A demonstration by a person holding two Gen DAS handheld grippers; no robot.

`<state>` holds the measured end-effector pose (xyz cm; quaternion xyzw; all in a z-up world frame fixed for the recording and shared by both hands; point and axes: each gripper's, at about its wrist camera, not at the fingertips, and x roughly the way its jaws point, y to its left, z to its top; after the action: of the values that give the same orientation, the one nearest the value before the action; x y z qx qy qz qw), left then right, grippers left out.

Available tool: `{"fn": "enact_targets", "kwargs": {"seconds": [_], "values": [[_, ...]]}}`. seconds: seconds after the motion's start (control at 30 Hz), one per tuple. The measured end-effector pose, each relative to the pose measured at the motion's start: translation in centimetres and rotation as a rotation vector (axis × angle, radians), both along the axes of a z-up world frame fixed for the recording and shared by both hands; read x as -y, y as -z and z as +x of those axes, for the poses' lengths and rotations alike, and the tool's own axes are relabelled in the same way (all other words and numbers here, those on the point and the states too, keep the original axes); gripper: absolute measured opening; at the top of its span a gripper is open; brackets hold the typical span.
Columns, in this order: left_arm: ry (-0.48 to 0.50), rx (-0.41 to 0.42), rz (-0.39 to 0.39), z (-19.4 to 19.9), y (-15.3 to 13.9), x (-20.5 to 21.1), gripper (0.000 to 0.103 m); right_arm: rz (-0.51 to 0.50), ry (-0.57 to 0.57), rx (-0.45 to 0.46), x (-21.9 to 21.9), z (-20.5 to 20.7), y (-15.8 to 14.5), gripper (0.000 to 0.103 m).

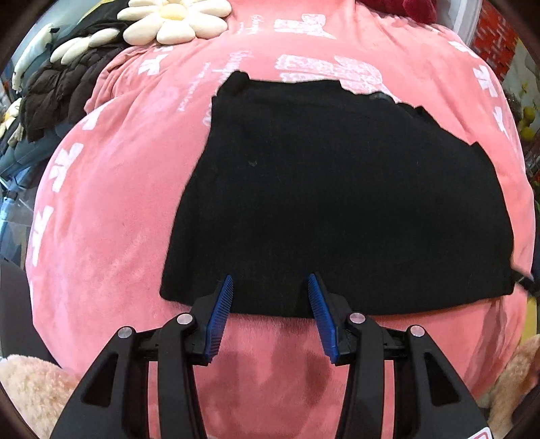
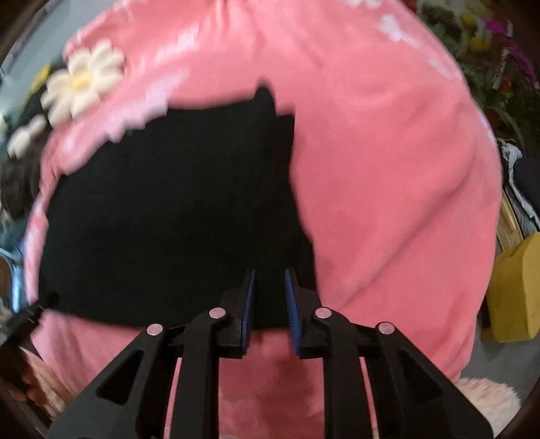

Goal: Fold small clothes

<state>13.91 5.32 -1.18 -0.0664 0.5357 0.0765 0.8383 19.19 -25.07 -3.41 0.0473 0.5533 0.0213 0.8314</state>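
Note:
A small black garment (image 1: 337, 202) lies flat on a pink plush blanket (image 1: 111, 219). My left gripper (image 1: 270, 282) is open, its blue pads over the garment's near hem, left of the middle. In the right wrist view the same black garment (image 2: 168, 216) fills the left half, blurred. My right gripper (image 2: 269, 275) is open with a narrower gap, its tips over the near right corner of the garment. Neither gripper holds any cloth.
White daisy-shaped cushions (image 1: 175, 20) and a dark quilted jacket (image 1: 60, 87) lie at the far left of the blanket. A yellow box (image 2: 516, 290) and flowers (image 2: 489, 50) stand off the right side. Fluffy beige fabric (image 1: 30, 391) lies at the near corners.

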Motion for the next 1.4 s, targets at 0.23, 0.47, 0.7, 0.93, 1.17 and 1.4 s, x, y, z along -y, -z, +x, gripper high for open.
{"fn": "enact_targets", "kwargs": {"seconds": [0.23,0.47,0.7,0.93,1.17,1.4], "values": [[0.009,-0.008,0.021,-0.4,0.6,0.2,0.046,0.001,0.013,0.059,-0.6,-1.0,-1.8,0.018],[0.015,-0.005,0.023,-1.4,0.3,-0.1,0.056,0.04,0.128,0.102,1.1,-1.4,-2.9,0.052],[0.02,0.052,-0.112,-2.8,0.5,-1.7,0.063,0.089,0.1,0.042,1.8,-1.9,0.3,0.049],[-0.045,0.151,-0.244,-3.7,-1.6,-4.7,0.07,0.106,0.099,0.075,2.4,-3.4,-2.3,0.009],[-0.223,0.126,-0.437,-3.1,0.1,-9.1,0.073,0.107,0.12,0.041,2.0,-2.8,-1.3,0.051],[-0.362,0.115,-0.582,-2.2,2.8,-10.2,0.077,0.236,0.153,-0.012,2.3,-2.0,1.3,0.065]]}}
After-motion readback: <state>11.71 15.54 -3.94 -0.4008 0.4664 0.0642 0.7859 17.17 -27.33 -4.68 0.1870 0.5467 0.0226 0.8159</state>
